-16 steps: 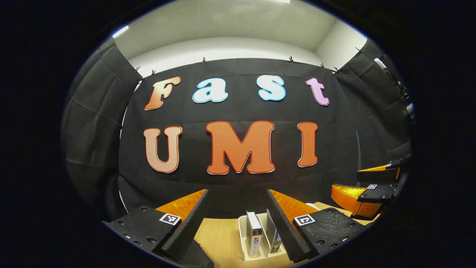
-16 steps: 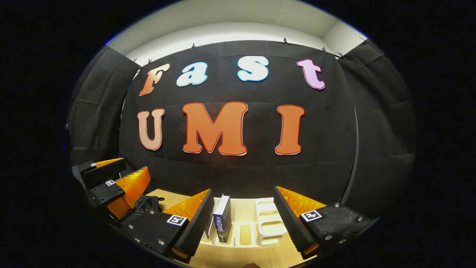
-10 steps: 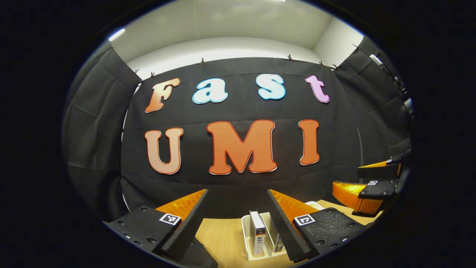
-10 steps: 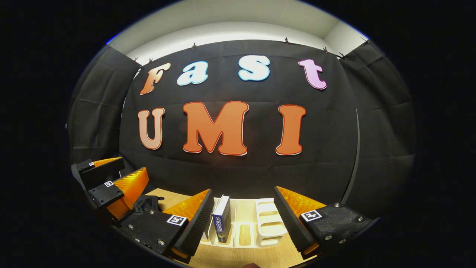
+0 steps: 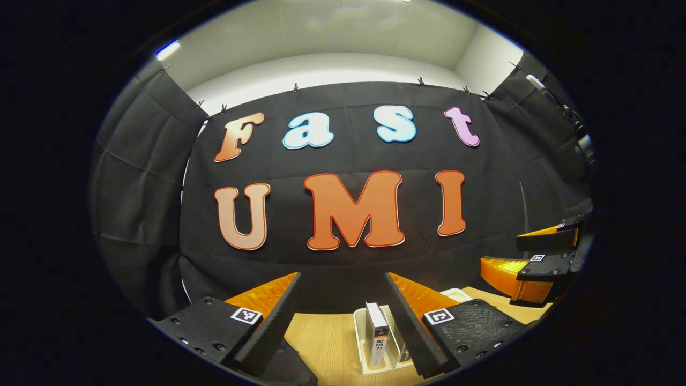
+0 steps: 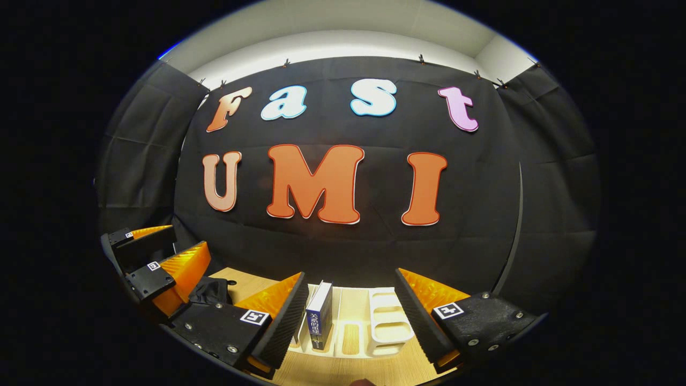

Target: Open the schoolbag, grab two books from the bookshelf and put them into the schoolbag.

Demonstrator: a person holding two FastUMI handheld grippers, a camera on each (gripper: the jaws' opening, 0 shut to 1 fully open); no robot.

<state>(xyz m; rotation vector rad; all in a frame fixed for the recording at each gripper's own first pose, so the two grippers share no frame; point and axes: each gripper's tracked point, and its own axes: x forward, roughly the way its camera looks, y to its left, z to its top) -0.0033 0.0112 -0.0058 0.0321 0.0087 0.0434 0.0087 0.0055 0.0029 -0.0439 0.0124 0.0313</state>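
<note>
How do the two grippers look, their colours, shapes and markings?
Both look alike. The left gripper and the right gripper each have two wedge-shaped fingers, orange on the outer faces, with black ribbed inner pads. Their black bases carry screws and small square black-and-white markers.

The table [image 6: 343,370] is pale, matt wood grain, the bookshelf [image 6: 383,327] smooth white plastic, the book [image 6: 320,316] glossy-covered paper, and the right gripper [image 6: 351,316] has ribbed orange fingers [image 6: 429,292] with rough black pads.
</note>
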